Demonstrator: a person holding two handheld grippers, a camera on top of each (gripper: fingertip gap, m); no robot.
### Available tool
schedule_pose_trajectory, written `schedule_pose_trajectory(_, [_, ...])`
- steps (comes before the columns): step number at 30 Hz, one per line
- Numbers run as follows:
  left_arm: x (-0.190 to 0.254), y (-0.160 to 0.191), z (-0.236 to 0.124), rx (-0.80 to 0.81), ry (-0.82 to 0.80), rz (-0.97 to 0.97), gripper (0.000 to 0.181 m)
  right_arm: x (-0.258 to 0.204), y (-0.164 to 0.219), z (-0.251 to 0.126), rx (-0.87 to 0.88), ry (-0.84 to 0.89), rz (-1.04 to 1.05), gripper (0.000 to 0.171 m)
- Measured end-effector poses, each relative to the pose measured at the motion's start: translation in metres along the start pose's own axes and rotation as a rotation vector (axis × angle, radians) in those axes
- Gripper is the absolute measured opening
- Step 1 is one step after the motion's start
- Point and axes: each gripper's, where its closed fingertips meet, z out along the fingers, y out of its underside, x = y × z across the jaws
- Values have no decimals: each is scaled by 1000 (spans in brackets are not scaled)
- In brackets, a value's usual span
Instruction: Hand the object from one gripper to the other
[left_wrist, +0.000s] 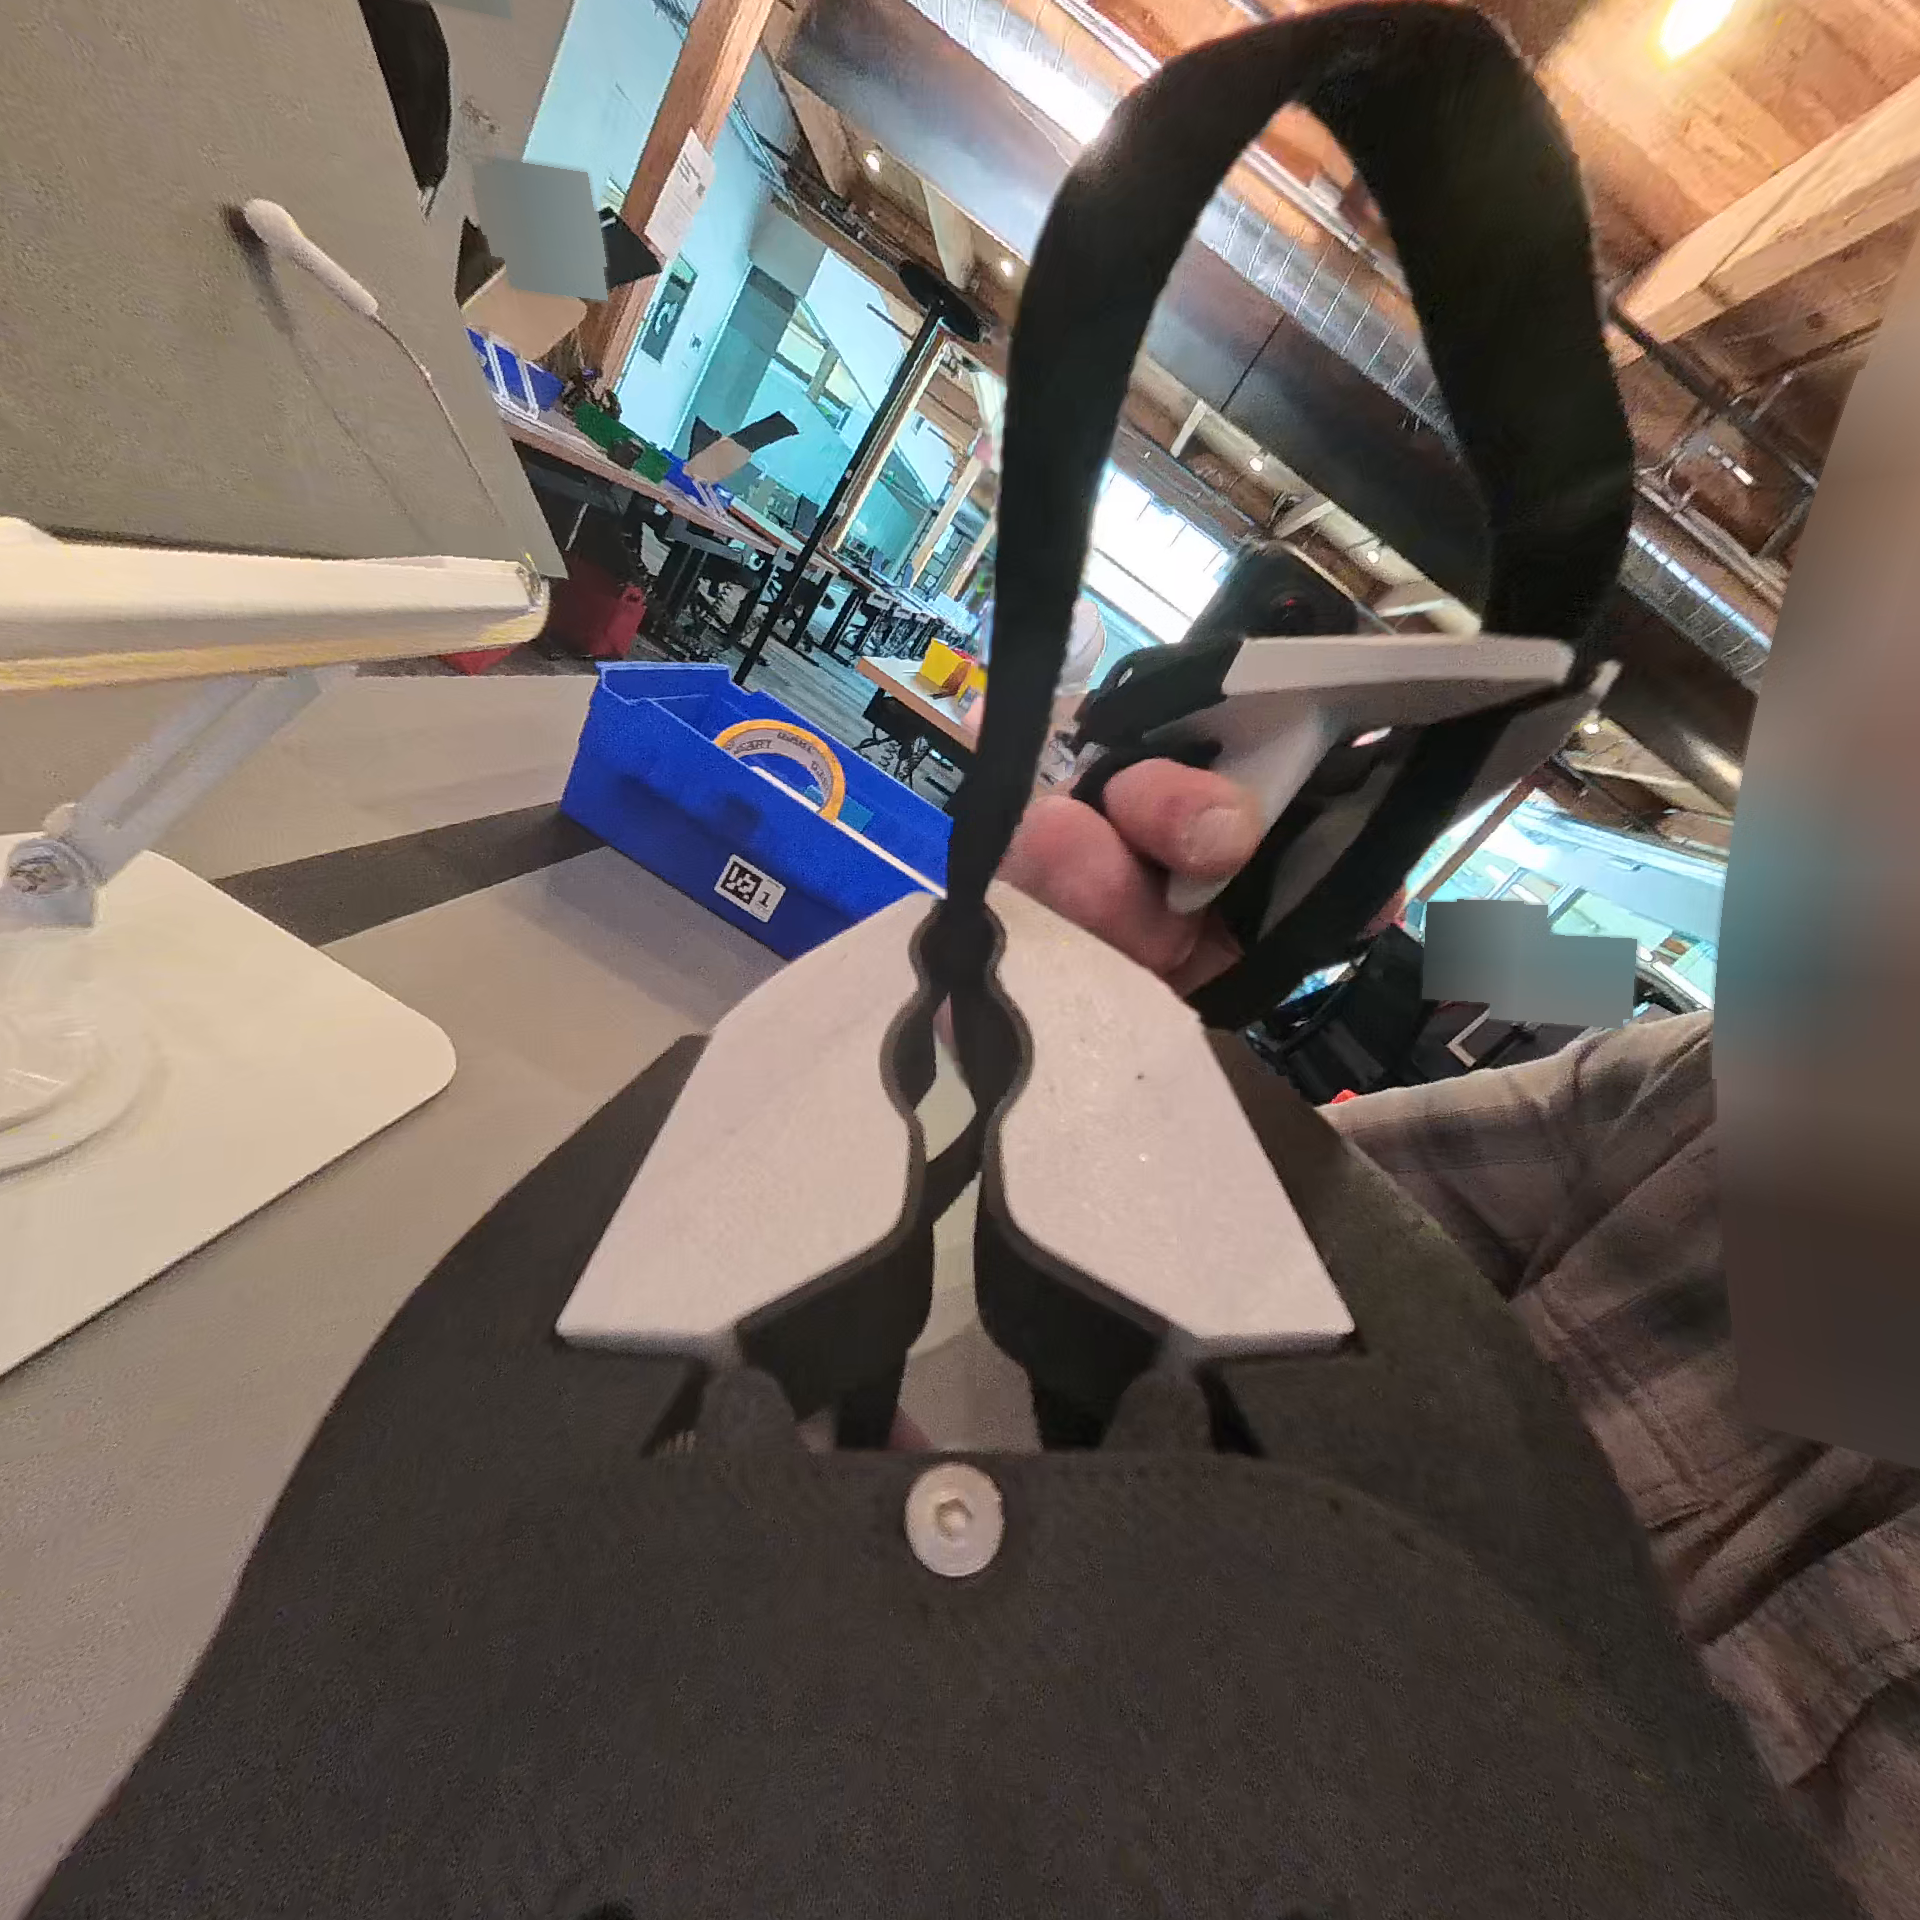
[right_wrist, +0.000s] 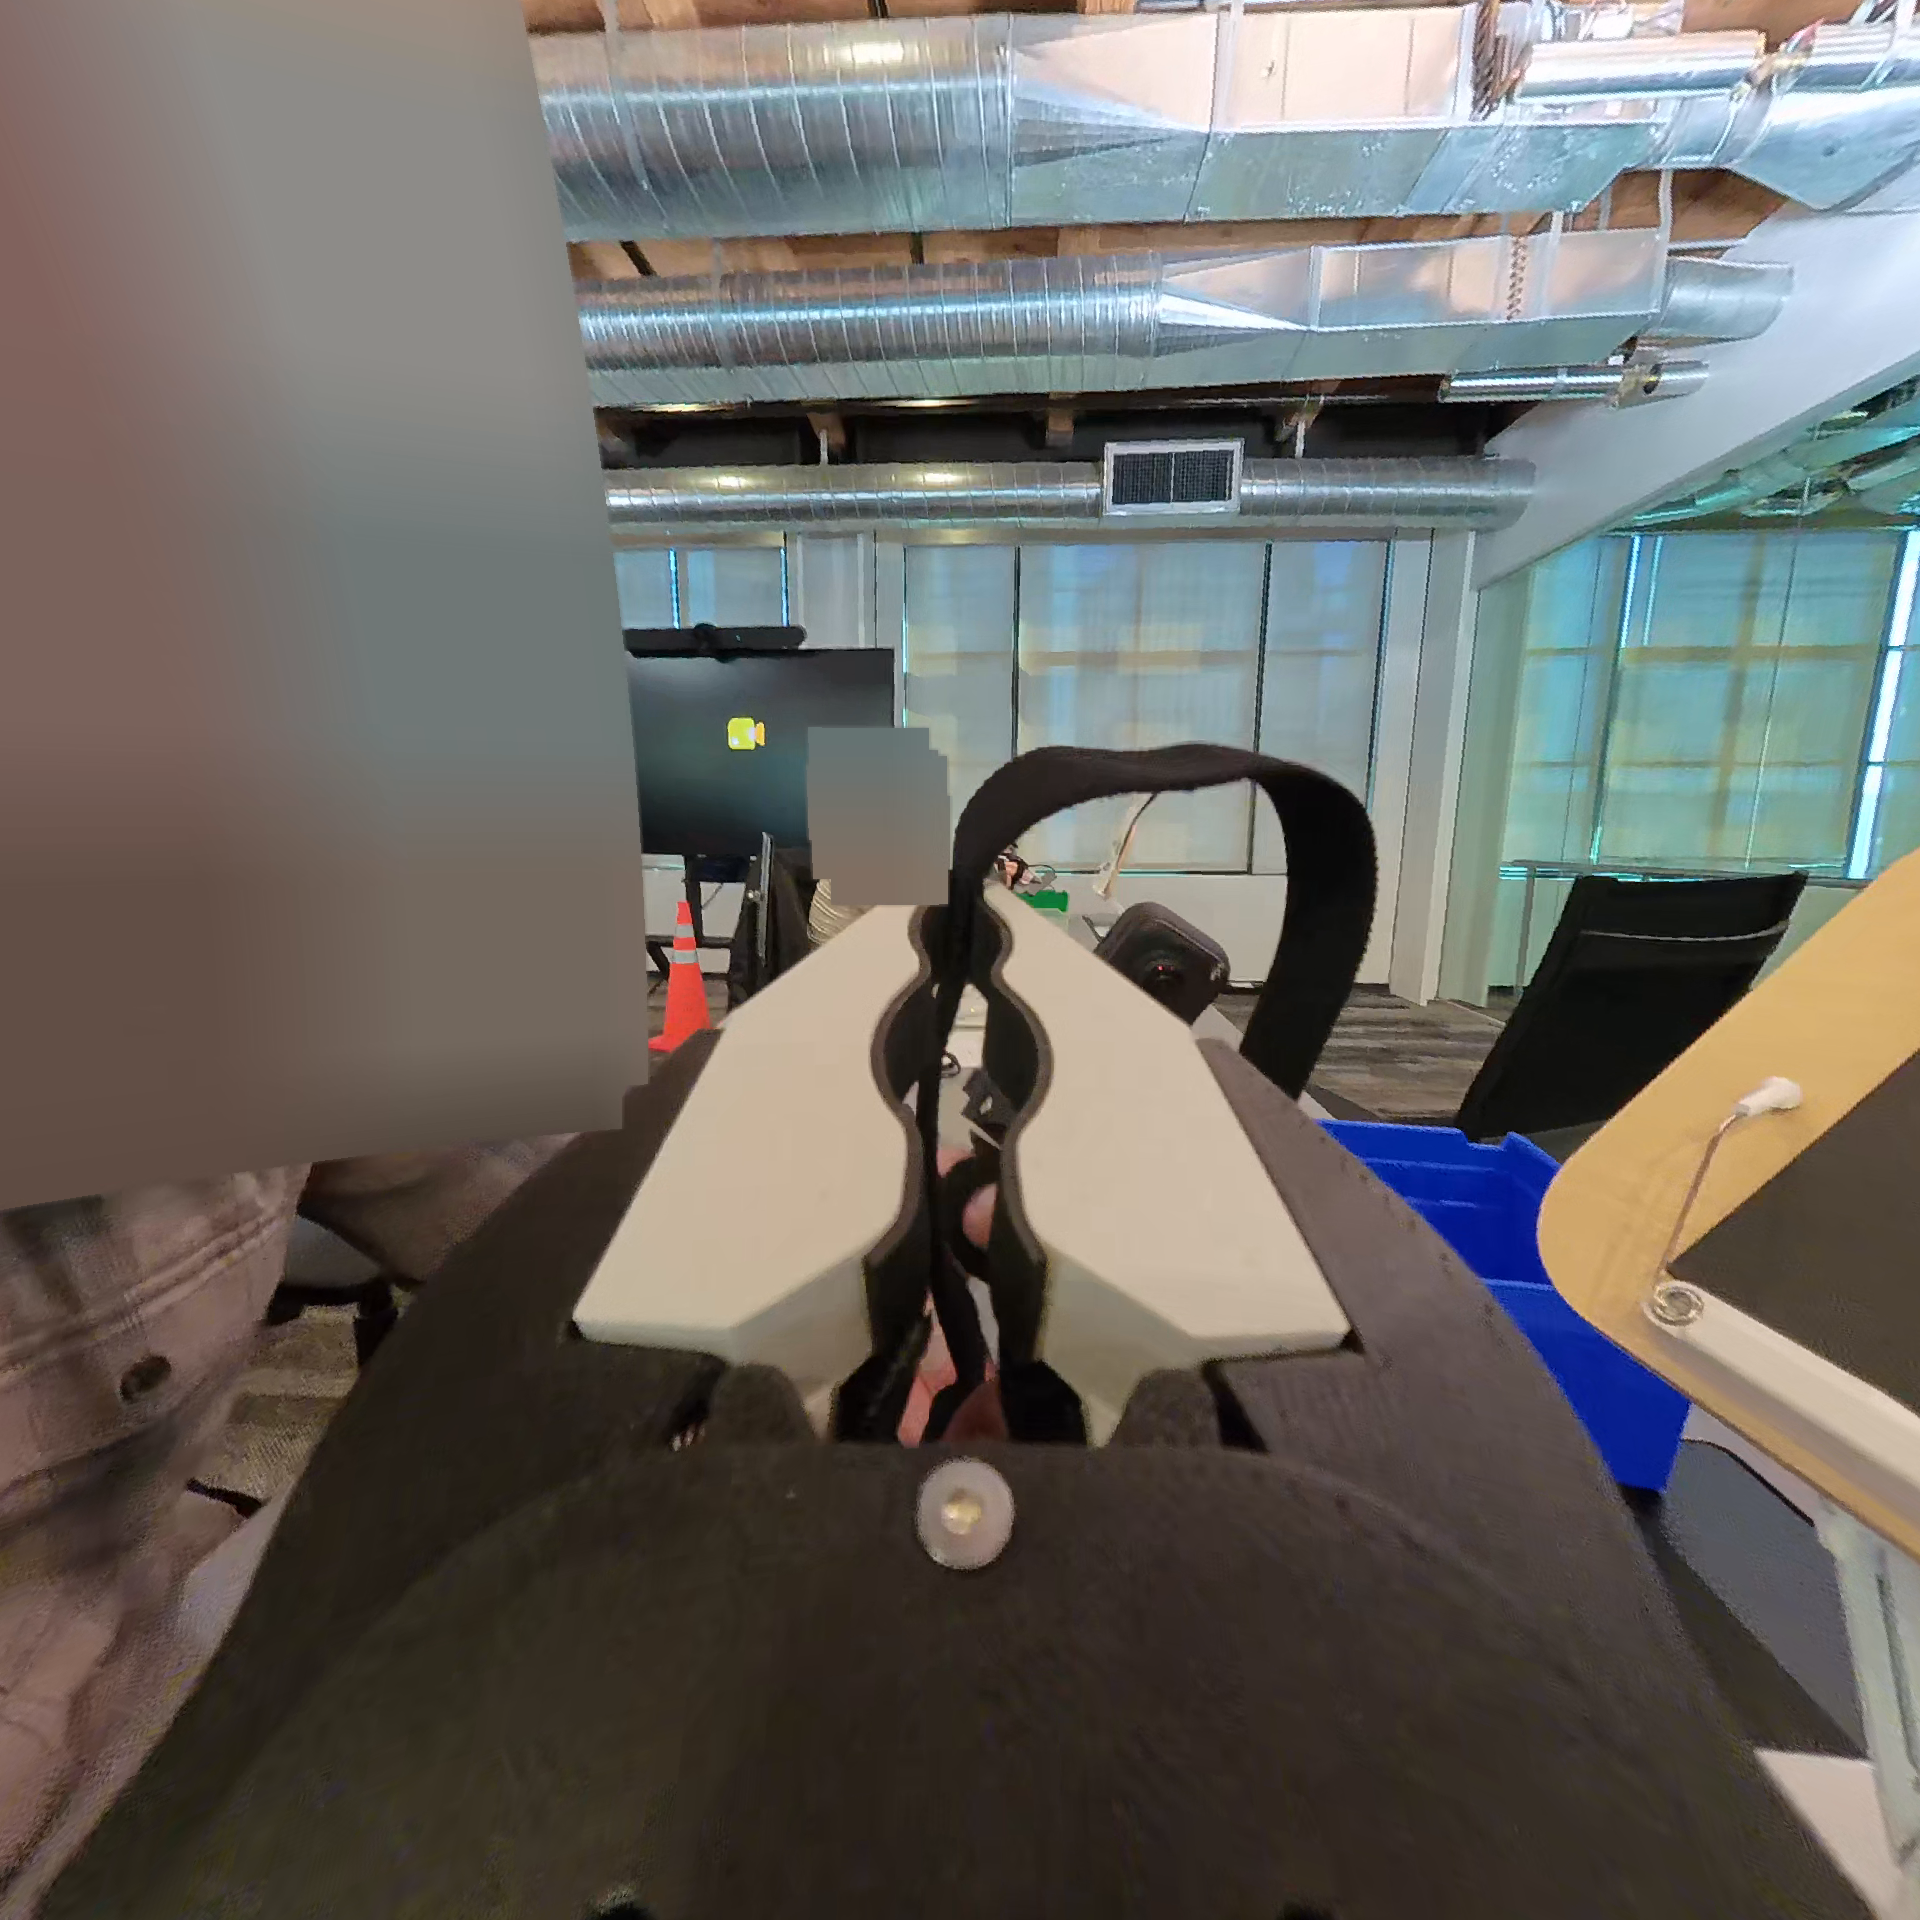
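Desk (left_wrist: 582, 997), grey top, runs under both my grippers. Monitor back (left_wrist: 208, 343) w/ white stand base (left_wrist: 208, 1101) on it, far left in left wrist view; same monitor's edge (right_wrist: 1704, 1195) shows at right in right wrist view. Blue bin (left_wrist: 727, 821) sits on desk beyond the stand base, roll of tape (left_wrist: 779, 764) standing inside it. Bin (right_wrist: 1538, 1330) also seen low right in right wrist view. Background: open workshop, ducts overhead, an orange cone (right_wrist: 683, 977) on floor far off.

Left gripper (left_wrist: 958, 940): white fingers (left_wrist: 800, 1164) brought nearly together, clamped on the black strap (left_wrist: 1455, 312) at the tips. Strap pinched in the wavy gap, then loops up high + arcs over to the right, coming down toward my right gripper (left_wrist: 1403, 707), seen side-on farther off. My hand (left_wrist: 1132, 842) wraps its handle. Plaid sleeve (left_wrist: 1558, 1195) at lower right.

Right gripper (right_wrist: 961, 925): fingers (right_wrist: 790, 1164) likewise close together, strap (right_wrist: 1320, 862) caught between them near the tips. Loop rises above the tips, bends right, drops behind the right finger. Left gripper's camera (right_wrist: 1169, 966) visible just past the tips.

So: strap off the desk, in the air, held by both grippers at once, each on a diff. part of the loop. Grippers near each other, facing roughly toward one another. Whether the bodies touch – can't tell.
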Motion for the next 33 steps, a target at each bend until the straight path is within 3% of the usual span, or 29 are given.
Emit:
schedule_pose_trajectory(1, [0,-1,0,10,-1,-10,0,1,3,0,-9,3,-9,0])
schedule_pose_trajectory(19, [16,16,8,-56,58,85,12,45,27,-11,-35,156,103,0])
schedule_pose_trajectory(33, [29,13,5,-55,141,123,45,58,34,-16,-62,216,119,0])
